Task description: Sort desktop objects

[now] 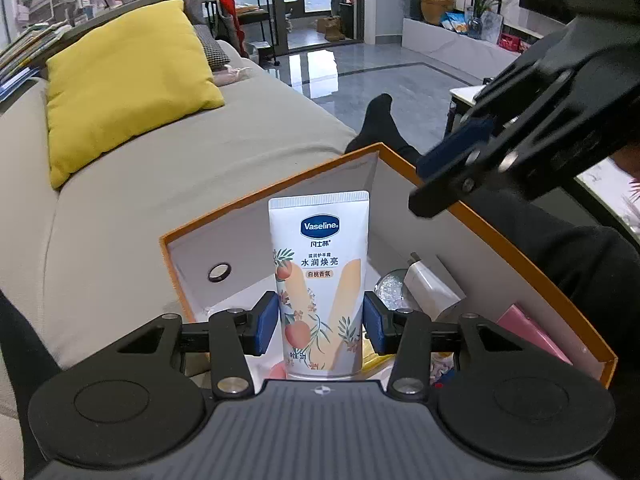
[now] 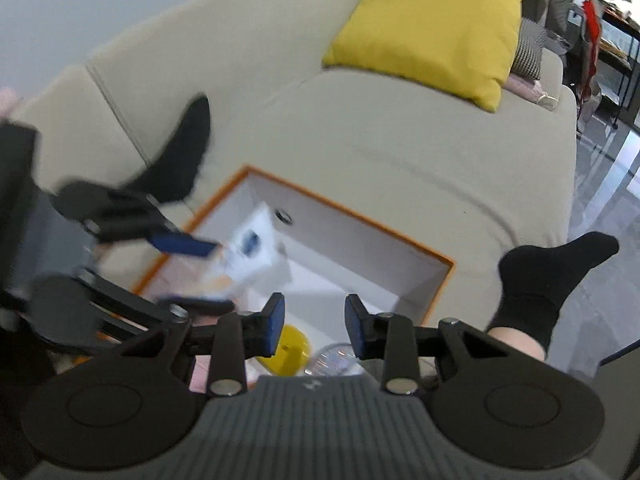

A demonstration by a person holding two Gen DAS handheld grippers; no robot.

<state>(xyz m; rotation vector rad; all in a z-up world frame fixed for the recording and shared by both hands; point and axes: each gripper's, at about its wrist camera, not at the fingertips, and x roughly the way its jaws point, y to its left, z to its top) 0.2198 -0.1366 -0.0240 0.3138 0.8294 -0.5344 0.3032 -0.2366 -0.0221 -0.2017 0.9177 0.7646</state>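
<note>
Two views, both over an orange-rimmed box on a beige sofa.

Left wrist view: the left gripper (image 1: pixel 320 322) holds a Vaseline hand-cream tube (image 1: pixel 320 280) upright, crimped end up, its jaws clenched on the tube's lower sides, blue pads (image 1: pixel 266 322) pressed against it. The tube stands above the open box (image 1: pixel 276 194), orange edge, white inner walls, a round metal-ringed hole (image 1: pixel 219 272) in the left wall. Lying in the box behind and right of the tube: a clear crinkled item (image 1: pixel 390 290), a white block (image 1: pixel 430 290), a pink item (image 1: pixel 532 332) along the right wall. The right gripper (image 1: pixel 452 178) reaches in from the upper right, over the box's right rim. A yellow cushion (image 1: pixel 128 84) sits at the sofa's back edge; a black-socked foot (image 1: pixel 378 122) shows beyond the box's far corner.

Right wrist view: the right gripper (image 2: pixel 315 326) hangs above the box (image 2: pixel 348 210), jaws released, nothing between the pads. Under it, inside the box, a yellow item (image 2: pixel 292 350) and a clear item (image 2: pixel 336 358). At left, blurred, the left gripper (image 2: pixel 200 276) grips the tube (image 2: pixel 250 250) over the box's left part. The yellow cushion (image 2: pixel 428 24) lies toward the sofa's far edge; a socked foot (image 2: pixel 556 272) rests at the sofa's right edge, another (image 2: pixel 184 152) left of the box.
</note>
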